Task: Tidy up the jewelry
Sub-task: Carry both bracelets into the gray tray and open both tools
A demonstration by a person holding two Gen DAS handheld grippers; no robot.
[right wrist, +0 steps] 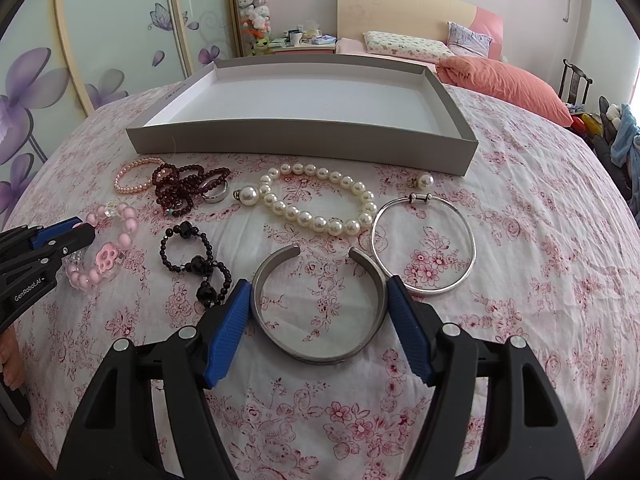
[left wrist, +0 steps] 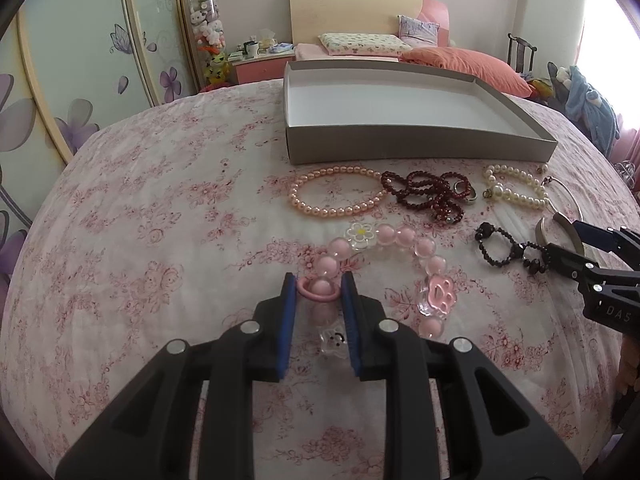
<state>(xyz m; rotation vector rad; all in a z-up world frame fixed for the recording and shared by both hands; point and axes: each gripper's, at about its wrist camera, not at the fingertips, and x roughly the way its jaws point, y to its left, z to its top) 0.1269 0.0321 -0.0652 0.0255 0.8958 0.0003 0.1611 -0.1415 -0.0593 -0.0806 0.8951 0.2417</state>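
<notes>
Low twin wrist views, shared box (left wrist: 416, 142) beyond.

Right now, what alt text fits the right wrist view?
The right claw straddles an open silver cuff on a floral bedspread, blue pads at its sides. Beyond lie a pearl bracelet, thin silver bangle and empty grey tray.

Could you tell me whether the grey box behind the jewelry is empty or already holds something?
Empty. Both wrist views show only the bare white floor inside the grey box; every bracelet lies outside it on the floral sheet.
</notes>
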